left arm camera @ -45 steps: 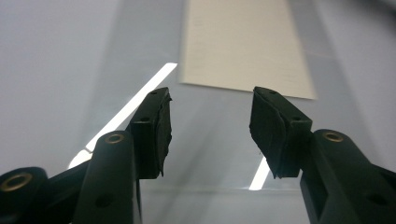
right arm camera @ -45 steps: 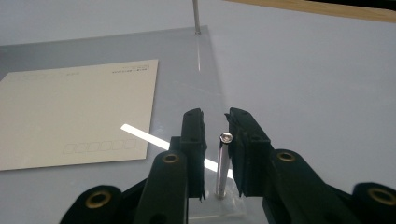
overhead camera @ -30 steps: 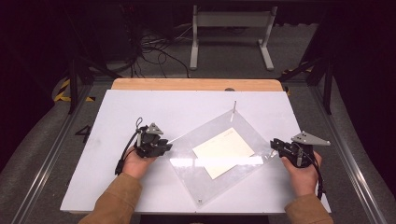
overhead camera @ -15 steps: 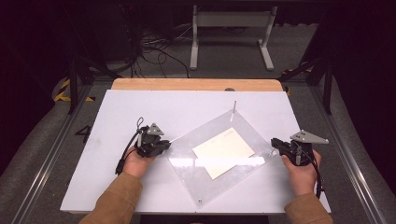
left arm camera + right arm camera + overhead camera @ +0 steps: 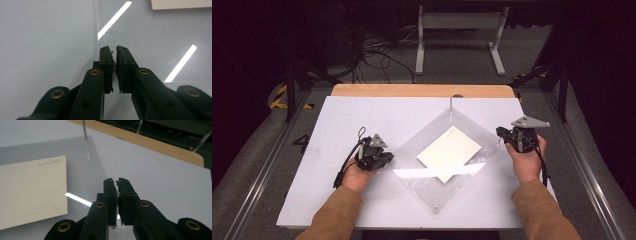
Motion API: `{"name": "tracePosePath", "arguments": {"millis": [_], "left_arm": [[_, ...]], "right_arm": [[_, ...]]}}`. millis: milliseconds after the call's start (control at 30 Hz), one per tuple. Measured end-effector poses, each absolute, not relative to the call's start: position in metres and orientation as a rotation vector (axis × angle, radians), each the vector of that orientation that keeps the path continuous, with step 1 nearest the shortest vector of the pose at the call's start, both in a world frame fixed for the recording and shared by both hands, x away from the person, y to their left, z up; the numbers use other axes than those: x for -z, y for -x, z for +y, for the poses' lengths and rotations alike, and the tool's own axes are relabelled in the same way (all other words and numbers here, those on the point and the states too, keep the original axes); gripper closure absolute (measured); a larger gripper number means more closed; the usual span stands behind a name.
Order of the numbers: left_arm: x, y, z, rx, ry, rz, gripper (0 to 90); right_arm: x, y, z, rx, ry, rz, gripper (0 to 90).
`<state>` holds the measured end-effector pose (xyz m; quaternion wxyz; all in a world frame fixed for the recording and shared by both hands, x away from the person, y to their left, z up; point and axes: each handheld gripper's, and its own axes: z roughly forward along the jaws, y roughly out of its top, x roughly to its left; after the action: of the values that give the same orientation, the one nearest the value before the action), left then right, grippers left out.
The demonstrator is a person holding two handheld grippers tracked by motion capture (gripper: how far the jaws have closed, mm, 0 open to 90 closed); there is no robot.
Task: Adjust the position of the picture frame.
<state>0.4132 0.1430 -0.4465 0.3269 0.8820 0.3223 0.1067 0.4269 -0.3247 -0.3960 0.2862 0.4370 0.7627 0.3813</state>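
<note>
Jaws clenched on both grippers, left gripper (image 5: 387,159) and right gripper (image 5: 501,133) pinching opposite corners of the clear sheet (image 5: 427,187) I'm holding over the tabletop (image 5: 342,120); uneven lifting risks sliding the card (image 5: 449,152) off.

Grey floor (image 5: 257,175), dark backdrop (image 5: 242,45)

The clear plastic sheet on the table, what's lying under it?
A cream card lies flat beneath the clear sheet, with small printed boxes along one edge. Its underside is hidden against the white table.
</note>
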Motion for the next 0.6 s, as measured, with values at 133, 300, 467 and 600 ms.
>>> {"name": "tracePosePath", "arguments": {"millis": [133,300,467,600], "left_arm": [[0.446,-0.411,0.145,-0.288,-2.316,0.837,83.6],[0.446,-0.41,0.145,-0.284,-2.314,0.843,83.7],[0.446,-0.409,0.146,-0.277,-2.315,0.835,83.7],[0.446,-0.407,0.146,-0.288,-2.329,0.816,83.8]], "right_arm": [[0.392,-0.449,-0.317,-0.994,-1.143,2.064,84.7],[0.391,-0.476,-0.311,-0.98,-1.142,2.092,84.7],[0.396,-0.498,-0.304,-0.958,-1.17,2.099,84.6],[0.412,-0.509,-0.303,-0.953,-1.236,2.111,84.1]]}}
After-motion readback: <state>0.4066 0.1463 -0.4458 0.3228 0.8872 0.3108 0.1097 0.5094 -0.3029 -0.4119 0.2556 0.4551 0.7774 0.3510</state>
